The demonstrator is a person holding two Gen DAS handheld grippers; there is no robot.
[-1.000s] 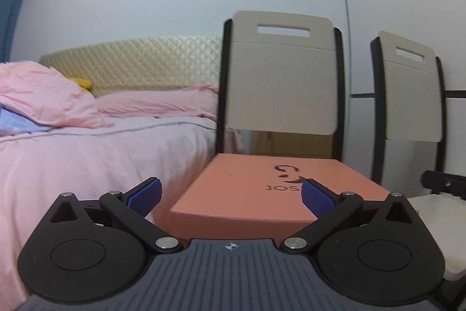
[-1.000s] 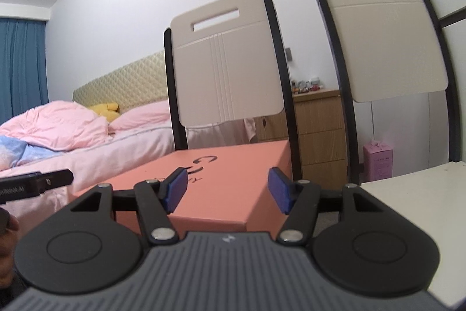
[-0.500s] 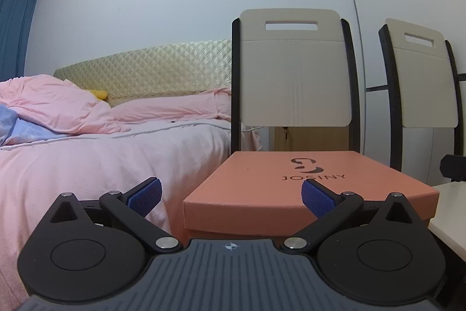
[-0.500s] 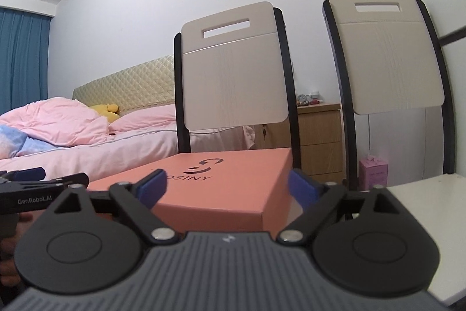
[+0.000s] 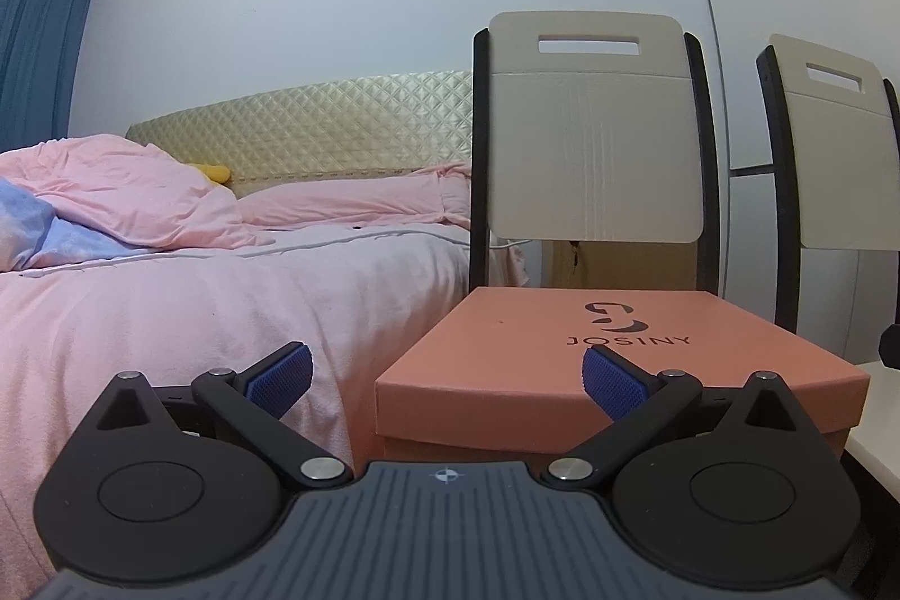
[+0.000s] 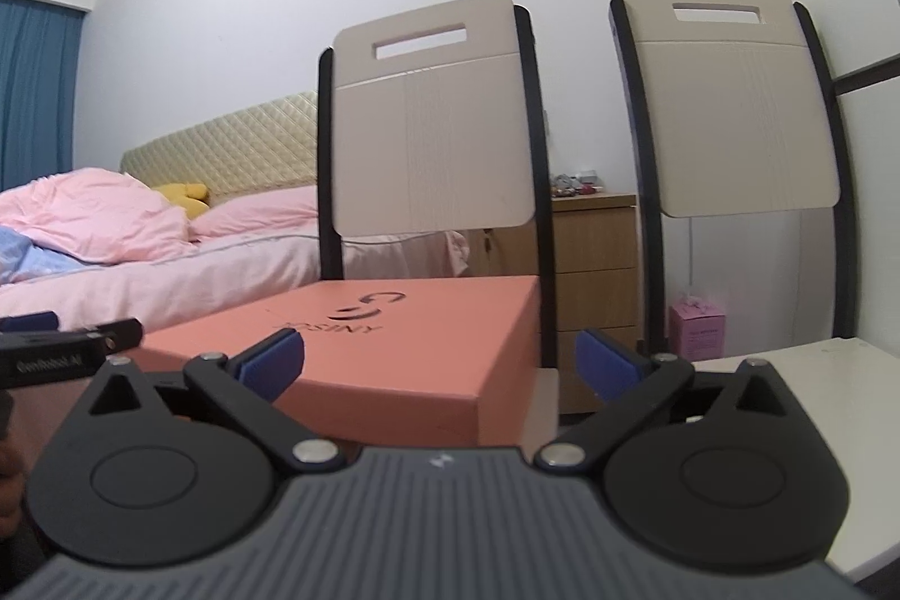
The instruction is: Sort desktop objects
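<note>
A salmon-pink lidded box (image 5: 607, 364) with a dark logo rests on the seat of a beige chair (image 5: 593, 133). My left gripper (image 5: 447, 378) stands open in front of the box's near left corner, touching nothing. In the right wrist view the same box (image 6: 405, 347) lies ahead and slightly left. My right gripper (image 6: 439, 364) is open and its jaws are still opening; the box's near right corner shows behind the gap, apart from the blue pads (image 6: 270, 364). The left gripper's body (image 6: 62, 352) shows at the left edge there.
A second beige chair (image 6: 737, 105) stands to the right with a white seat (image 6: 799, 409). A bed with pink bedding (image 5: 197, 296) fills the left. A wooden drawer unit (image 6: 590, 274) and a small pink carton (image 6: 696, 331) sit by the wall behind the chairs.
The right gripper's jaws have spread from narrow to wide. The left wrist view has swung slightly, so the box sits more to the right; the left jaws stayed open.
</note>
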